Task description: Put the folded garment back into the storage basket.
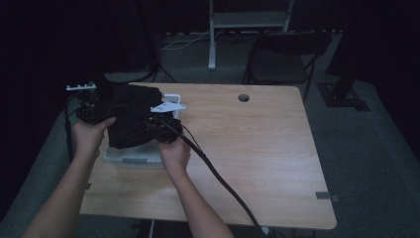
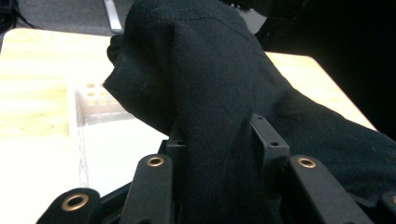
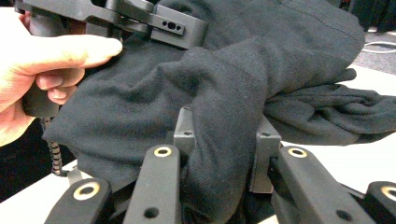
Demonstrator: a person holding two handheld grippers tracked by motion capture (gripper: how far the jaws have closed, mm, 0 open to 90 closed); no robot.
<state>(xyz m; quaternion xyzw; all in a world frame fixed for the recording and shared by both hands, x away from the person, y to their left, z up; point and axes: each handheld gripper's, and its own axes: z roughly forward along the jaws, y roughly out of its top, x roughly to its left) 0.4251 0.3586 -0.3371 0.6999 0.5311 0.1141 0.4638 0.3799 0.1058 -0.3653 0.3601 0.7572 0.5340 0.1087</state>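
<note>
The wooden tabletop (image 1: 247, 148) fills most of the high view, with a round cable hole near its far edge. At its left end a black garment (image 1: 131, 116) hangs bunched over a white plastic bin (image 1: 133, 156), lifted between two hands. The left tongs (image 2: 217, 140) are clamped on a thick fold of the cloth; the right tongs (image 3: 224, 140) pinch another fold — both shown close up in the gripper views, where the high view gives just dark bulk. The left gripper view also shows holes in the bin's wall. The right gripper view catches the left hand (image 3: 32, 70) wrapped round its handle, thumb laid along the top. No writing is readable anywhere.
</note>
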